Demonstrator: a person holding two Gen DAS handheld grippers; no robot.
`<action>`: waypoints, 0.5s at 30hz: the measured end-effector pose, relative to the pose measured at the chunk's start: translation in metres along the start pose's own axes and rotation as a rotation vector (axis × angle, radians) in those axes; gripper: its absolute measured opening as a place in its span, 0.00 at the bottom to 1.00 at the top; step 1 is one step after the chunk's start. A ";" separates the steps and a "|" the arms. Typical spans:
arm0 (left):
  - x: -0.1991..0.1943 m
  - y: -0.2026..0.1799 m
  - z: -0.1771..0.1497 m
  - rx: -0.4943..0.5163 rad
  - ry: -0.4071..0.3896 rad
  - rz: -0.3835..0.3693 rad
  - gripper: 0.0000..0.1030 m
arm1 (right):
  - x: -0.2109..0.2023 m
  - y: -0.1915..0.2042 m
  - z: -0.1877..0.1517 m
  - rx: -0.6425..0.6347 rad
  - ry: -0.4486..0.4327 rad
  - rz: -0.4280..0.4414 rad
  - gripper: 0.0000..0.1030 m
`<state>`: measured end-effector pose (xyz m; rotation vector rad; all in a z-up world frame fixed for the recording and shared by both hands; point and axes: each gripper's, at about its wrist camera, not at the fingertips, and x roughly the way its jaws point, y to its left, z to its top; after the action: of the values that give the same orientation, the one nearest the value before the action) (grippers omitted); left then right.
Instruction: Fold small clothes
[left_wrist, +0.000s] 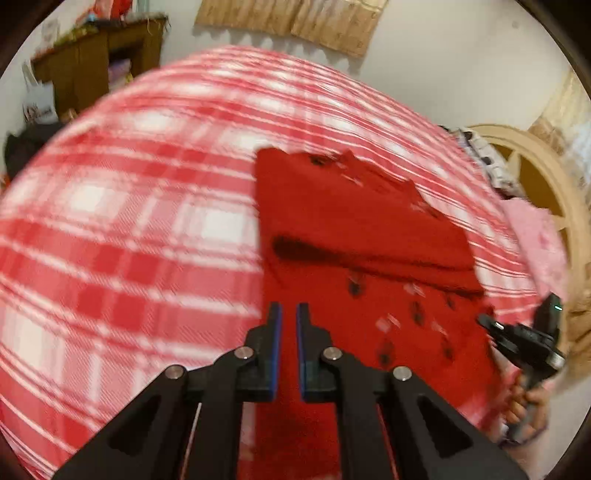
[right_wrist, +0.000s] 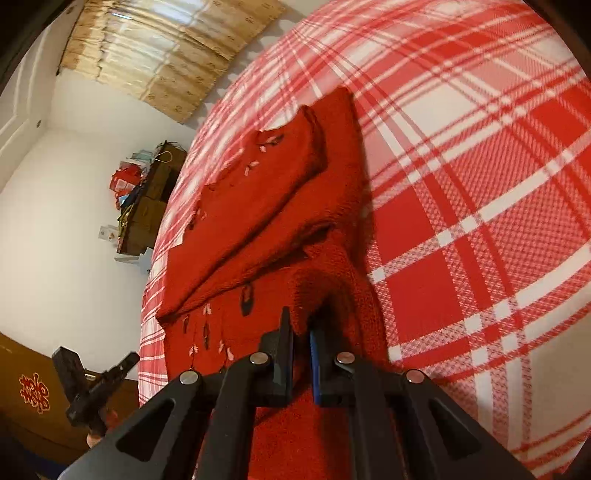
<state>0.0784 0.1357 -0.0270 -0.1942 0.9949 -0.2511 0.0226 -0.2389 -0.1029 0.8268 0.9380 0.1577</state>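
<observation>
Garment: a small red knitted sweater (left_wrist: 354, 229) with dark and pale flecks lies on a red and white checked bedspread (left_wrist: 129, 221), slightly toward the bed's right side in the left wrist view.
Fold state: the sleeves appear laid across the body in a thick band, so the side folds look done.
Left to do: the lower hem has yet to be brought over the top, judging by the long shape of the sweater.
Right gripper (right_wrist: 301, 332): clenched on a bunched edge of the sweater's near end, which rises in a ridge between its 2 fingers.
Left gripper (left_wrist: 289, 314): its 2 fingers are drawn close together with a thin gap; the left wrist view shows the sweater behind them, not pinched, so it seems to grasp nothing.
Hands: a hand (left_wrist: 524, 402) holds the right gripper's handle at the bed's edge.
Surroundings: a wooden headboard (left_wrist: 546, 177), a pink cloth (left_wrist: 535, 236), a brown shelf unit (left_wrist: 99, 62) against a white wall.
</observation>
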 end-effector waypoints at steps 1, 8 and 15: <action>0.001 0.005 0.003 0.010 -0.008 0.025 0.07 | 0.000 0.000 0.001 -0.003 0.002 0.000 0.07; -0.035 -0.001 -0.042 0.372 -0.069 0.076 0.61 | 0.001 0.002 0.003 -0.018 0.022 0.000 0.07; -0.056 -0.011 -0.159 0.826 0.006 0.143 0.65 | -0.001 0.000 0.000 -0.007 0.022 0.008 0.07</action>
<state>-0.0867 0.1342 -0.0641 0.6268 0.8358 -0.5086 0.0218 -0.2393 -0.1029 0.8233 0.9541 0.1771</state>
